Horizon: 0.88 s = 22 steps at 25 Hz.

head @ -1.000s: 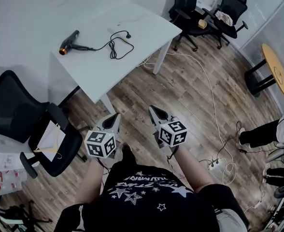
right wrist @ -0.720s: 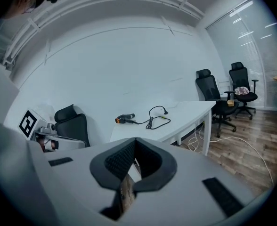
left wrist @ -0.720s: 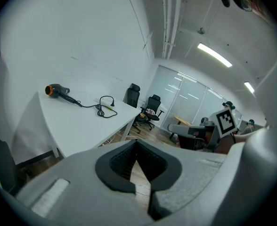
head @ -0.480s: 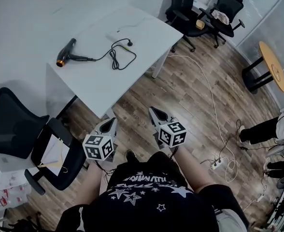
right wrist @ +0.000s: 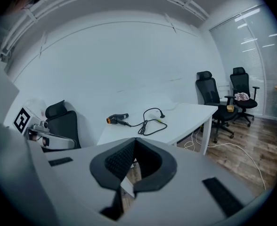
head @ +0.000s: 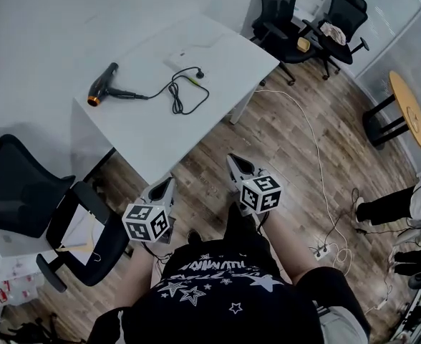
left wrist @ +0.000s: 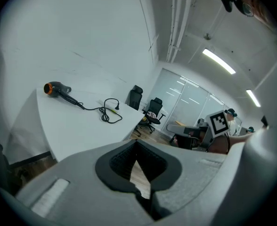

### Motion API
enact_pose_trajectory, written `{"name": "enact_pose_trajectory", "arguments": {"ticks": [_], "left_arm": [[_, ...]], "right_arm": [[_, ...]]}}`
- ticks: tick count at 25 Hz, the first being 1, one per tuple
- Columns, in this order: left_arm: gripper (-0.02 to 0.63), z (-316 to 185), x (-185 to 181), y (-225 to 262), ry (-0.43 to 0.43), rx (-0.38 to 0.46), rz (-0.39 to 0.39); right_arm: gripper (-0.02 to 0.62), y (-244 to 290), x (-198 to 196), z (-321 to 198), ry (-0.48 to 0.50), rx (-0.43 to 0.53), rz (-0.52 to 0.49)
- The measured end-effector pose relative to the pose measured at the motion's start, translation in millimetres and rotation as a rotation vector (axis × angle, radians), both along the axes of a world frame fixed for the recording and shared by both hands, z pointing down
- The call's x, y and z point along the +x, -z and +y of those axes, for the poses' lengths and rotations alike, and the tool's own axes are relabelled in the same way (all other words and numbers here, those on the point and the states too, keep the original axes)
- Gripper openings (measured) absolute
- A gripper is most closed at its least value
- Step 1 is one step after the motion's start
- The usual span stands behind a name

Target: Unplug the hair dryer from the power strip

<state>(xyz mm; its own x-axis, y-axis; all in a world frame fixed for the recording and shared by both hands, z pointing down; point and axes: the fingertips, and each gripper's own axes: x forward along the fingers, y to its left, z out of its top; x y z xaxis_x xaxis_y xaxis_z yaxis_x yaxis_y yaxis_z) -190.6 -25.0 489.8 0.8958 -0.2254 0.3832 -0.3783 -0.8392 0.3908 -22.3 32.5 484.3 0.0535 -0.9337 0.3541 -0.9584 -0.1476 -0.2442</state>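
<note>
You hold both grippers low in front of your body, over the brown wood-plank floor (head: 268, 131), short of the white rectangular tabletop (head: 153, 138). The jaws of your left gripper (head: 170, 183) are closed with nothing between them. Those of your right gripper (head: 233, 158) are closed and empty as well.

The black hair dryer with the orange end (head: 102, 86) lies on the far left part of the tabletop, ahead of both sets of jaws and well apart from them. Its black cord (head: 180, 95) runs right from the handle into a loose coil. The black plug (head: 198, 73) lies on the tabletop just beyond the coil.

A white power strip (head: 318, 249) lies on the floor to your right, with cables at it. A white sheet lies on the seat of the black office chair (head: 99, 249) at your left.
</note>
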Motion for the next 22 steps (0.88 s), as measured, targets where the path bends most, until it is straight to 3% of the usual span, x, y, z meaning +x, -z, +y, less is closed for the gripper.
{"name": "enact_pose_trajectory", "arguments": {"ticks": [6, 10, 15, 22], "left_arm": [[0.006, -25, 27, -6, 0.080, -0.016, -0.010], [0.006, -38, 65, -10, 0.093, 0.005, -0.041], [0.006, -59, 107, -7, 0.182, 0.002, -0.049], [0.006, -64, 182, -4, 0.238, 0.029, -0.094]], "right_arm": [[0.009, 0, 33, -38, 0.063, 0.014, -0.005], [0.009, -4, 75, -59, 0.087, 0.026, -0.024], [0.009, -5, 130, -81, 0.150, 0.018, -0.033], [0.009, -11, 205, -105, 0.223, 0.027, -0.069]]}}
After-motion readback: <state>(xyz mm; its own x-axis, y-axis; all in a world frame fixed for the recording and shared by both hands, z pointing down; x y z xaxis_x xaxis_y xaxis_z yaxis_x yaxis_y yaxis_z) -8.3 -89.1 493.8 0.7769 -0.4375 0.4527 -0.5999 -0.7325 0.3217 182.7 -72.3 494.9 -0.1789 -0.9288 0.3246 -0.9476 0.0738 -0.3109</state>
